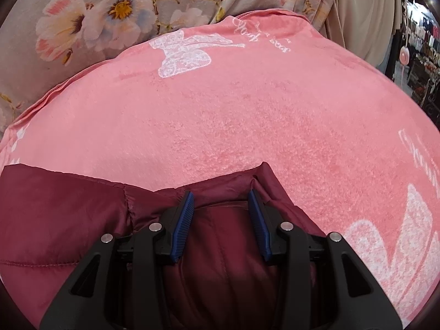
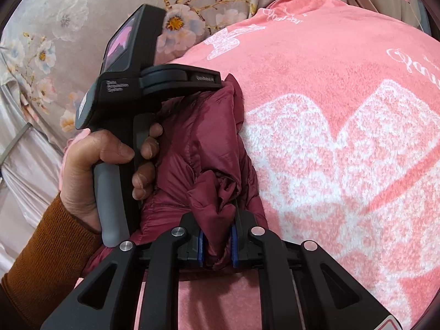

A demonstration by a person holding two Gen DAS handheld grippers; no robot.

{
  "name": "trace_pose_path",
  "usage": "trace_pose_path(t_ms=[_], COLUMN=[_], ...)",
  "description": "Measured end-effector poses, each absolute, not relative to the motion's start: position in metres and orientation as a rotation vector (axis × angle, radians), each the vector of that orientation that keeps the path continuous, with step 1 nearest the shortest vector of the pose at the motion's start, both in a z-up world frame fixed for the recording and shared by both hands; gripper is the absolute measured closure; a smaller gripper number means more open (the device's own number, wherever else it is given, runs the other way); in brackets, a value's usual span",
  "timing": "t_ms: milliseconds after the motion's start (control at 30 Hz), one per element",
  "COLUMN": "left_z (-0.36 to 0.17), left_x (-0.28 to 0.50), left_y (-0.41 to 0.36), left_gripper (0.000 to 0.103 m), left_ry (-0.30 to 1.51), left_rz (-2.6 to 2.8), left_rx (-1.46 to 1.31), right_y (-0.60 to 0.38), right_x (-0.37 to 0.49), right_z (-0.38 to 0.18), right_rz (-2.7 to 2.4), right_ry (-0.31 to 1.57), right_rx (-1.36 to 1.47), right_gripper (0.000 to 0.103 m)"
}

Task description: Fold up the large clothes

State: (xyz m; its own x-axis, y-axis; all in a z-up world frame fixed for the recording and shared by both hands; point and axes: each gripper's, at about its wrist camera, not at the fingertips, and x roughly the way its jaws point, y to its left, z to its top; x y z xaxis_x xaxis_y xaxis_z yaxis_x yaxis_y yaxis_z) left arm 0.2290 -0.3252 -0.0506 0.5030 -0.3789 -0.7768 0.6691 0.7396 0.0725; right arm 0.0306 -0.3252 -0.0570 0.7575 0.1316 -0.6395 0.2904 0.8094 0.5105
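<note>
A maroon quilted jacket [image 1: 68, 206] lies bunched at the near edge of a pink fleece blanket [image 1: 220, 110]. In the left wrist view my left gripper [image 1: 221, 195] has its blue pads set apart, pressed against a thick puffy fold of the jacket that fills the gap. In the right wrist view the jacket [image 2: 198, 137] runs as a narrow folded strip. My right gripper [image 2: 217, 220] is shut on a crumpled wad of its fabric at the near end. The left gripper [image 2: 220, 81] shows from the side at the far end, held by a person's hand [image 2: 90, 159].
The pink blanket [image 2: 330, 68], printed with white bows and script, stretches far and right of the jacket. A grey floral sheet [image 1: 110, 13] lies beyond it on the left. Beige curtains and a shop's clothes racks [image 1: 423, 55] stand at the far right.
</note>
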Motion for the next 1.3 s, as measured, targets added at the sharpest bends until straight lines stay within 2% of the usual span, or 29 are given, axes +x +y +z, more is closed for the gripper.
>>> trace_pose_path(t_ms=[67,133,167,233,267,367,467,567,667,800,1033,1267,1300], left_z=[-0.041,-0.024,-0.011,0.018,0.032,0.052,0.048,0.034,0.021,0.004,-0.005,-0.01,-0.01], left_x=[0.236,0.239,0.239,0.234,0.229,0.218,0.211,0.197,0.19,0.189,0.189,0.185,0.185], left_y=[-0.316,-0.299,-0.287,-0.255,-0.236,-0.186,-0.147,-0.117,-0.104,-0.104,-0.107,-0.117,-0.117], left_gripper=[0.062,0.062,0.06,0.039,0.038,0.037,0.037,0.037,0.037,0.037,0.035,0.032,0.03], left_ry=[0.857,0.883,0.883,0.837,0.804,0.79,0.835,0.876,0.902,0.938,0.931,0.907,0.911], left_rz=[-0.688,-0.696,-0.699,-0.679,-0.657,-0.611,-0.541,-0.504,-0.482,-0.474,-0.474,-0.453,-0.449], left_rx=[0.324,0.242,0.197,0.147,0.14,0.142,0.131,0.09,0.066,0.053,0.06,0.103,0.101], right_y=[-0.327,-0.33,-0.331,-0.336,-0.338,-0.338,-0.331,-0.324,-0.331,-0.34,-0.347,-0.345,-0.346], right_x=[0.024,0.012,0.006,-0.006,-0.009,-0.006,0.012,0.045,0.082,0.117,0.132,0.13,0.125], right_z=[-0.055,-0.049,-0.046,-0.036,-0.028,0.0,0.027,0.045,0.04,0.004,-0.042,-0.045,-0.04], right_rz=[-0.081,-0.093,-0.113,-0.146,-0.15,-0.141,-0.101,-0.102,-0.112,-0.125,-0.139,-0.143,-0.143], right_ry=[0.701,0.688,0.685,0.669,0.662,0.624,0.588,0.575,0.615,0.737,0.819,0.804,0.791], right_rx=[0.638,0.623,0.612,0.584,0.566,0.494,0.412,0.301,0.282,0.304,0.342,0.346,0.356], right_gripper=[0.085,0.072,0.06,0.059,0.059,0.061,0.065,0.075,0.089,0.1,0.103,0.103,0.098])
